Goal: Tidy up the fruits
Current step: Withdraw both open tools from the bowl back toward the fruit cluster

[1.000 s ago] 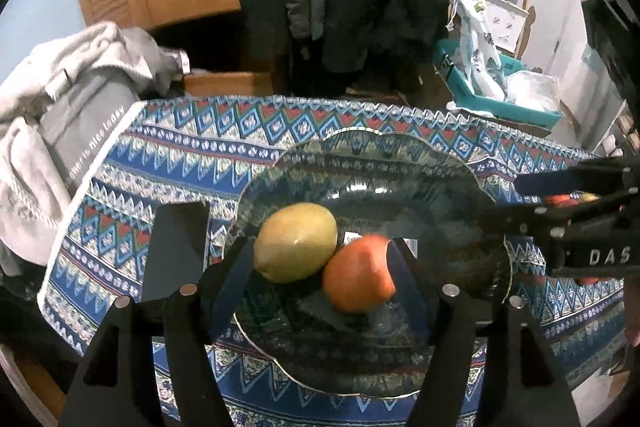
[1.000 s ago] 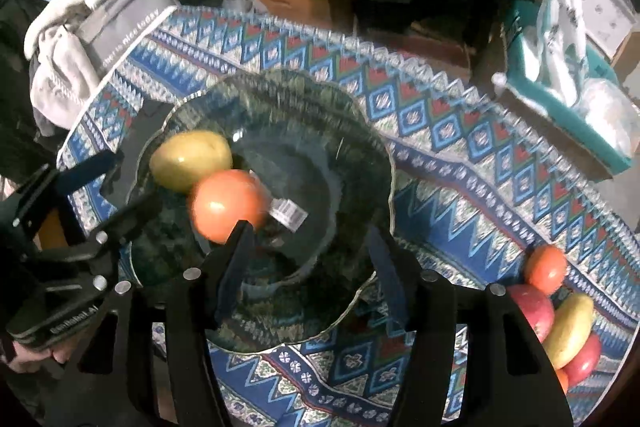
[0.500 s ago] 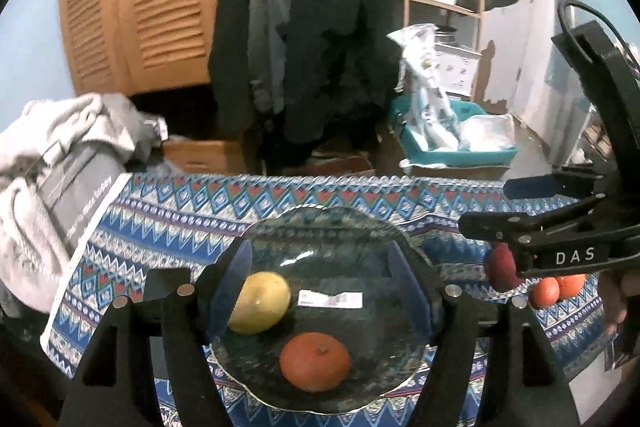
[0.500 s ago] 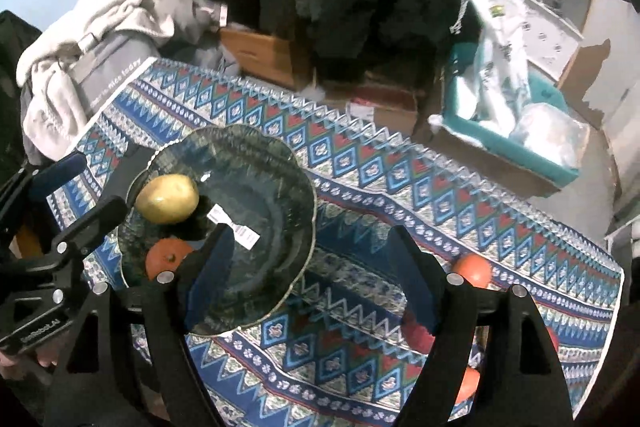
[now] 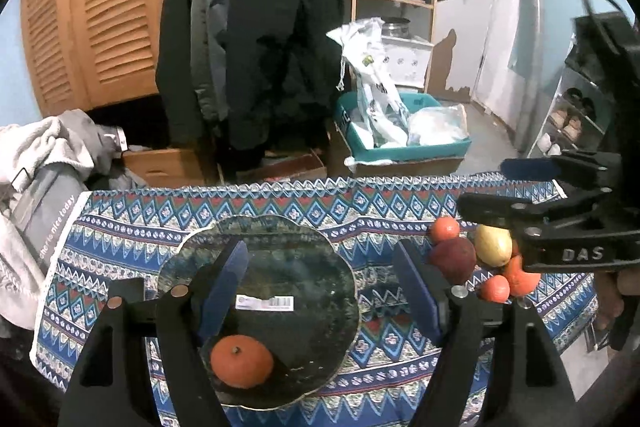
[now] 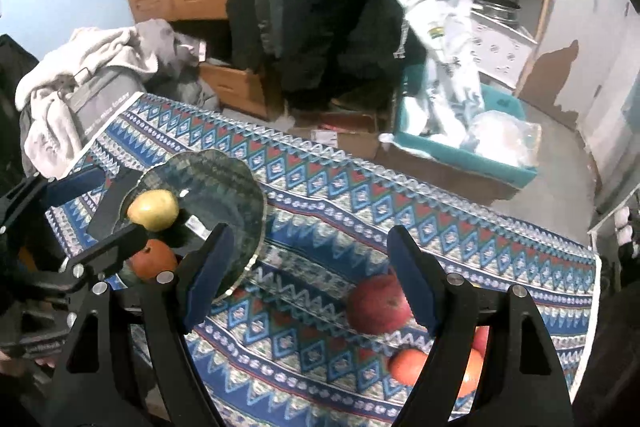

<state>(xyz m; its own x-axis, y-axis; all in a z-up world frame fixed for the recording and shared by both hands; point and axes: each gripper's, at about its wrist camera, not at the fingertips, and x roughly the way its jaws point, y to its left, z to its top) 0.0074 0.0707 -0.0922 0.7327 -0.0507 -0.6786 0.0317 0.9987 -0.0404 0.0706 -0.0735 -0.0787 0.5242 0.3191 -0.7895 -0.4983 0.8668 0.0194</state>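
Note:
A dark glass plate (image 5: 304,267) lies on the patterned cloth and holds an orange (image 5: 242,361). The right wrist view shows a yellow fruit (image 6: 153,209) beside that orange (image 6: 154,263) on the plate (image 6: 224,187). My left gripper (image 5: 320,287) hangs above the plate, its jaws opening with nothing between them. Over the cloth between plate and fruit pile, my right gripper (image 6: 310,275) is open and holds nothing. The pile has a red apple (image 6: 376,303), an orange (image 6: 408,367) and a yellow fruit (image 5: 493,245).
The table's far edge (image 5: 320,183) drops to a floor with cardboard boxes and a teal bin (image 5: 404,147) of bags. Grey and white clothes (image 6: 80,87) are heaped off the left end. Dark coats (image 5: 256,27) hang behind.
Both grippers have risen and drawn back from the plate. The right jaws widened, and the orange now lies on the plate's near side. The fruit pile has come into view.

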